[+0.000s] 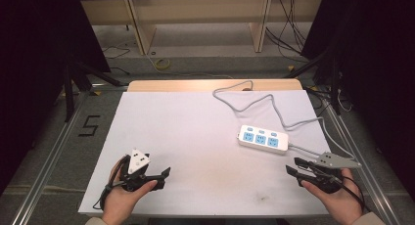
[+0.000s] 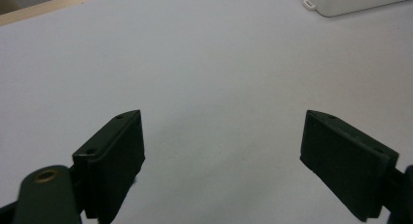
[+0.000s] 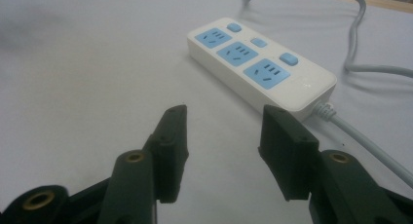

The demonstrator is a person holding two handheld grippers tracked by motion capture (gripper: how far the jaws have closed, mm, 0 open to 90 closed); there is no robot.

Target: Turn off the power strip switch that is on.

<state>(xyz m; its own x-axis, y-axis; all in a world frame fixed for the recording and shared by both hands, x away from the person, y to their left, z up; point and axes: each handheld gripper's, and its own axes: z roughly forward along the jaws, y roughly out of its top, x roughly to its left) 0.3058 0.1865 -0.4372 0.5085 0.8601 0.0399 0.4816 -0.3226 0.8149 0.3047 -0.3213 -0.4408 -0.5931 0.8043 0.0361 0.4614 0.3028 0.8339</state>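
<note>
While both tongs hold nothing, the white plastic power strip with blue sockets [image 1: 263, 139] lies untouched on the white counter [image 1: 195, 137]. The right tongs [image 3: 221, 129], half open, stand near the strip; the left tongs [image 2: 221, 151], wide open, are well apart from it. The grasp is not yet begun.

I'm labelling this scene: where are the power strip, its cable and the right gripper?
power strip [image 1: 263, 139], high view, middle socket on its top face.
cable [image 1: 274, 103], high view, grey run behind the strip.
right gripper [image 3: 221, 131], right gripper view, midway between its open fingertips.
</note>
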